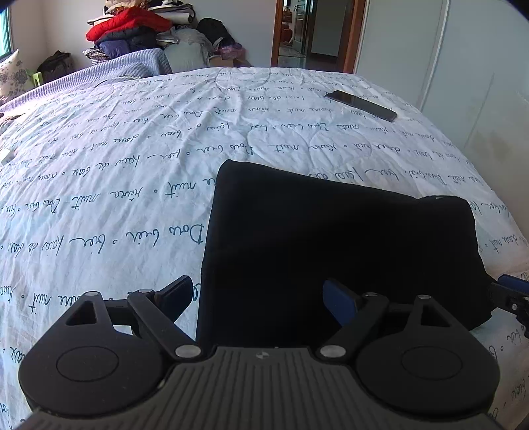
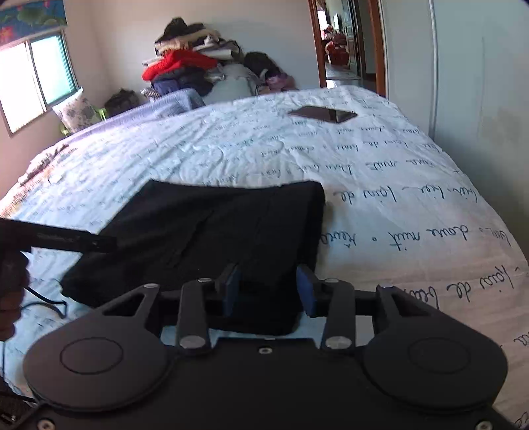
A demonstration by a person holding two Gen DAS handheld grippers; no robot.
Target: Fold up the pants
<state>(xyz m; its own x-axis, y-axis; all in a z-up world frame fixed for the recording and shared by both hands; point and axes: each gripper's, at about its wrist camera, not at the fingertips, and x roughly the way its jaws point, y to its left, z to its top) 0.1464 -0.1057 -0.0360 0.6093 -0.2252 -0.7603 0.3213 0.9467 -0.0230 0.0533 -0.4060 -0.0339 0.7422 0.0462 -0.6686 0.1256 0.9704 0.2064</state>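
Left tongs [image 1: 259, 297]: jaws spread wide, nothing between them. They hang over the near left edge of the pants [image 1: 330, 238], one finger out over the quilt [image 1: 115, 185], the other over the black cloth, neither pressing on it.

Right tongs [image 2: 268, 291]: jaws partly apart and empty. They hang above the near right corner of the pants [image 2: 215, 231], with no cloth caught between the pads.

The pants lie just ahead of both tongs as a compact black rectangle, layered flat, edges roughly squared. Judgement: the folding looks complete or nearly so, and both tongs stand clear so that the stack lies undisturbed.

The pants rest on the bed, on a white quilt printed with handwriting. Well beyond the pants, toward the far right, a dark phone [image 1: 360, 105] lies on the quilt.

At the far edge sits a lilac blanket [image 1: 132, 63], and behind it a heap of clothes [image 1: 132, 29] with a red jacket on top. A window [image 2: 36, 76] stands at far left, an open doorway [image 1: 297, 33] at far right beside pale wardrobe doors [image 1: 446, 82].
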